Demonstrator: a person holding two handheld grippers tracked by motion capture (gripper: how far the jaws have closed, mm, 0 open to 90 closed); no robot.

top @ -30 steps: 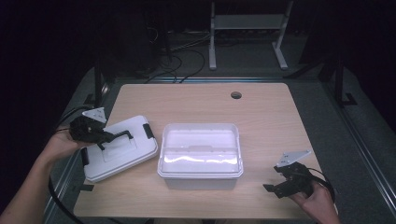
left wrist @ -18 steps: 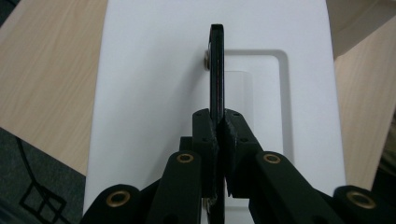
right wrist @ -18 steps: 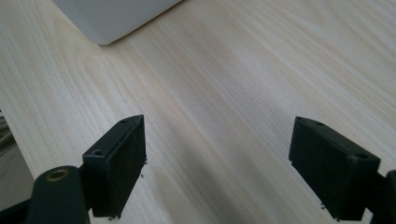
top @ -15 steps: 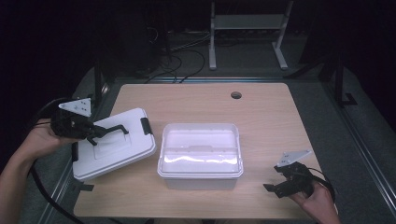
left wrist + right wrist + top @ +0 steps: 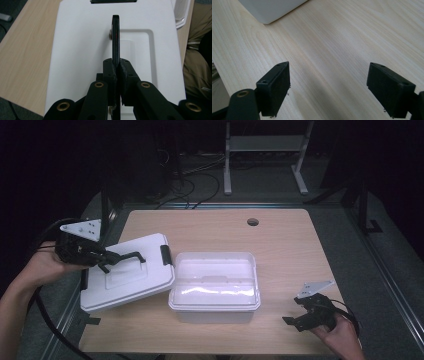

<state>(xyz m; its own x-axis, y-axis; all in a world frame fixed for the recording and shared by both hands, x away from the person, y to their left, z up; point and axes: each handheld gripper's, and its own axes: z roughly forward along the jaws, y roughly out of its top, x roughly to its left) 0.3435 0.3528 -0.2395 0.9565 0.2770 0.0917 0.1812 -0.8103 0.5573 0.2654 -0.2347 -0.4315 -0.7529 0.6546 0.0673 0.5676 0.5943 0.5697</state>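
Lifted and swung leftward since the earlier frames, the white lid now tilts beside the open container. Left gripper jaws clamp its black handle; right gripper rests wide open on the tabletop. Lid removal appears underway.

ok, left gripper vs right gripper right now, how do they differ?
The left gripper has its jaws shut on the black handle of the white lid; the right gripper is open and holds nothing. The left sits over the lid at the table's left edge; the right is over bare wood near the front right corner. Both are black, hand-held, and carry a grey plate.
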